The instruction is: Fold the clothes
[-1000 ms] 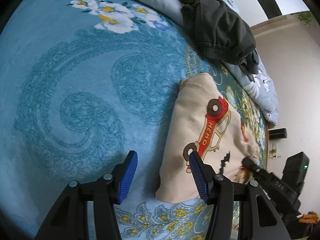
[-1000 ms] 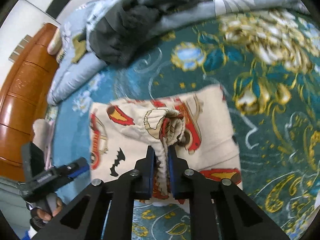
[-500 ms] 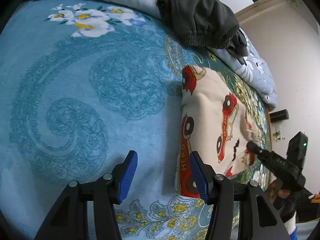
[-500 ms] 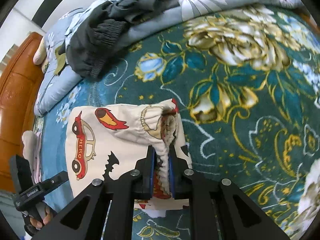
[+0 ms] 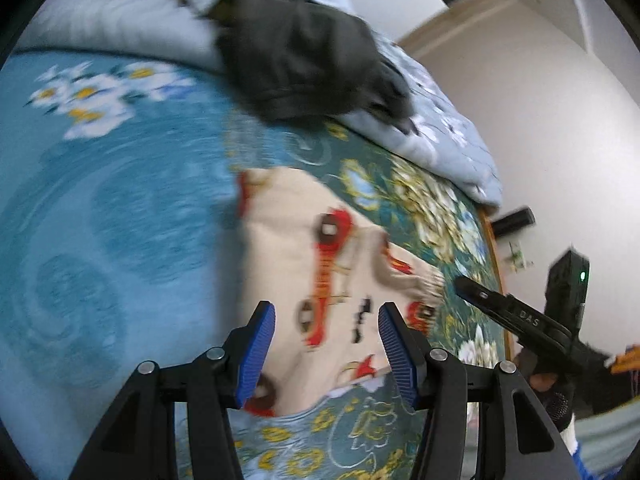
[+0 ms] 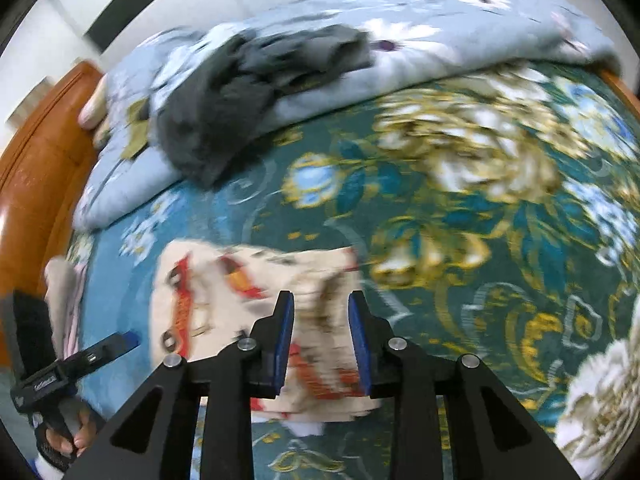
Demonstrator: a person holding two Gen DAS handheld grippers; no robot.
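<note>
Below, the folded garment (image 6: 260,320) lies between opening right gripper (image 6: 320,340) jaws.

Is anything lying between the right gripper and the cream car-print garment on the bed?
Nothing visible. The right gripper, jaws opening, hangs right over the cream garment with nothing between; the dark clothes lie farther back on the quilt.

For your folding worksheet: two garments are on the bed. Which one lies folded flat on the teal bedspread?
The cream car-print garment, lying flat on the bedspread. The dark grey garment sits crumpled on the pale floral quilt.
</note>
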